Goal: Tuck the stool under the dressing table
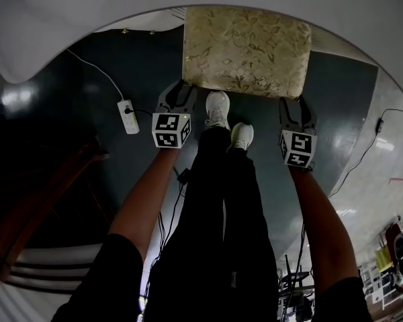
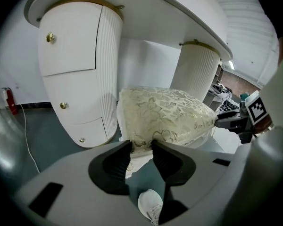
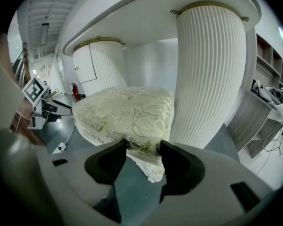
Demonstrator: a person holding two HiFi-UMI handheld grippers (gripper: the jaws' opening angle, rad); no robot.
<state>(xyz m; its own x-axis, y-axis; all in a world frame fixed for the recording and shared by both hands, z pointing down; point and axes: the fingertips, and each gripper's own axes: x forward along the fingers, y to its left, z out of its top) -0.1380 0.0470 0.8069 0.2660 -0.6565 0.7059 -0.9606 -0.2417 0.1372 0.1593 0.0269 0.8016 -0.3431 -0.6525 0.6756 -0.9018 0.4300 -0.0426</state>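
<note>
Left gripper bites the near left corner of the stool, and its two black jaws stand wide with the soft gold cushion edge squeezed between them. I hold the right gripper on the near right corner the same way, jaws wide and pressed on the cushion edge. A bit of white cloth hangs down under the cushion at each corner. The stool stands on the dark floor in the gap of the dressing table. Its far edge is at the table's curved white rim, but most of the cushion shows out in front of it. On the left of the gap is the drawer part with small gold knobs, near the stool. On the right is the round ribbed pillar, just beside the cushion; I cannot tell if they touch. My two white shoes are on the floor right behind the stool, between my grippers. A white plug strip with a thin white cord lies on the floor to the left, apart from the stool. A small red thing stands by the wall further left.
</note>
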